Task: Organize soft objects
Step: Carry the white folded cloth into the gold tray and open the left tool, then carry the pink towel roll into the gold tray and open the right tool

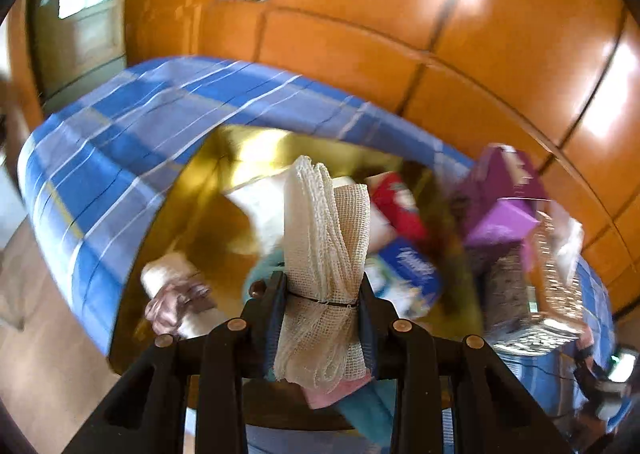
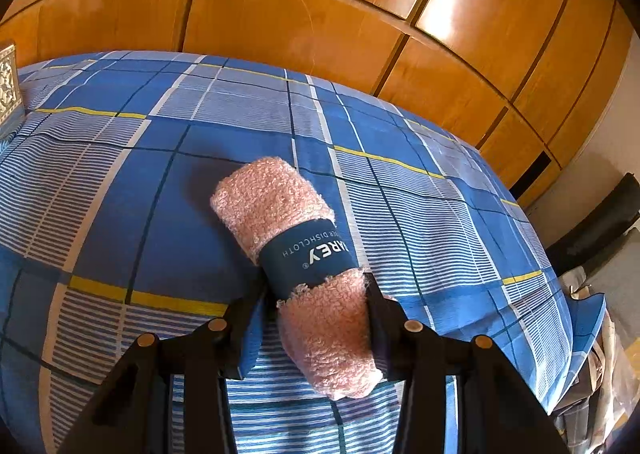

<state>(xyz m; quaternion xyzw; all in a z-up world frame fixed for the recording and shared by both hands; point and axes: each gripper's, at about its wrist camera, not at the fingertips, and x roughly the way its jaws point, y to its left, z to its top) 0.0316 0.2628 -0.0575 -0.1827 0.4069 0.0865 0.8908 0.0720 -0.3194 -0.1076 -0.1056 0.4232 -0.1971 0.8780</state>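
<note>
In the left wrist view my left gripper [image 1: 322, 290] is shut on a rolled cream mesh cloth [image 1: 326, 238] tied with a thin band, held above a gold box [image 1: 192, 222] on the bed. The box holds soft packs: a white roll [image 1: 176, 278], a red pack [image 1: 396, 206], a blue pack [image 1: 412, 270]. In the right wrist view my right gripper [image 2: 316, 294] is shut on a rolled pink dishcloth [image 2: 280, 214] with a dark blue paper band, just above the blue checked bedsheet [image 2: 120, 182].
Purple boxes [image 1: 504, 190] and a shiny patterned box [image 1: 532, 286] stand right of the gold box. Orange wooden wardrobe doors [image 2: 300, 14] rise behind the bed. The bed's right edge drops to floor clutter [image 2: 600, 354]. The left view is motion-blurred.
</note>
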